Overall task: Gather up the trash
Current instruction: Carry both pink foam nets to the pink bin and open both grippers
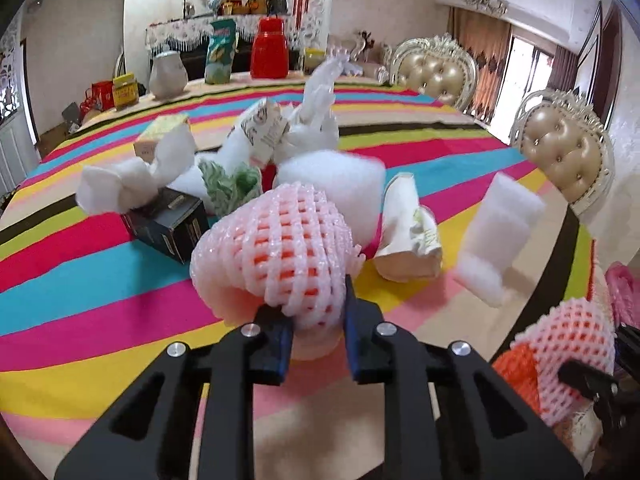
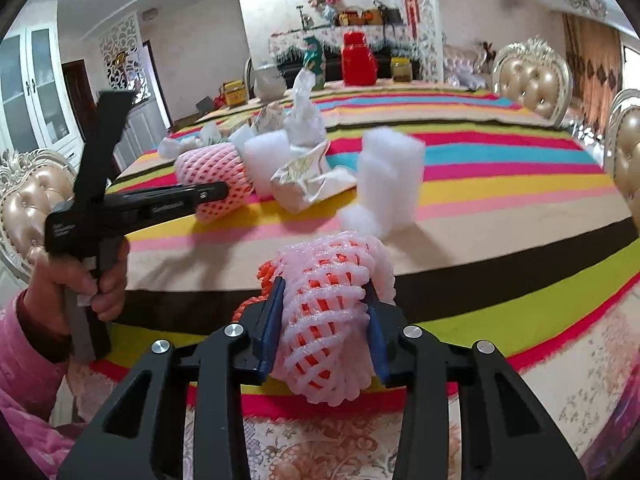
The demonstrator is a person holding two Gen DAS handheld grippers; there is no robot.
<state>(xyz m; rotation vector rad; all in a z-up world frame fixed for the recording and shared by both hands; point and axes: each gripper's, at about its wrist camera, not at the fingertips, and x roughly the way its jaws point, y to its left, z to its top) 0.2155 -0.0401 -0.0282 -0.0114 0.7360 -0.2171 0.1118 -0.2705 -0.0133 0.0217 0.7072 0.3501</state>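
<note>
My left gripper (image 1: 316, 304) is shut on the near end of a pink foam fruit net (image 1: 276, 248) with orange showing through its mesh; the net rests on the striped tablecloth (image 1: 100, 280). In the right wrist view the same net (image 2: 212, 176) lies at the tip of the left gripper (image 2: 222, 191), which a hand (image 2: 100, 284) in a pink sleeve holds. My right gripper (image 2: 325, 292) is shut on a second pink foam net (image 2: 320, 344) near the table's front edge. That second net (image 1: 568, 340) shows at the lower right of the left wrist view.
Behind the nets lie white foam blocks (image 1: 332, 176) (image 1: 500, 236), a crumpled paper bag (image 1: 408, 236), a black box (image 1: 172, 220), green netting (image 1: 228, 184) and a white plastic bag (image 1: 316, 112). A red container (image 1: 270, 48) stands at the far edge. Padded chairs (image 1: 568, 152) line the right side.
</note>
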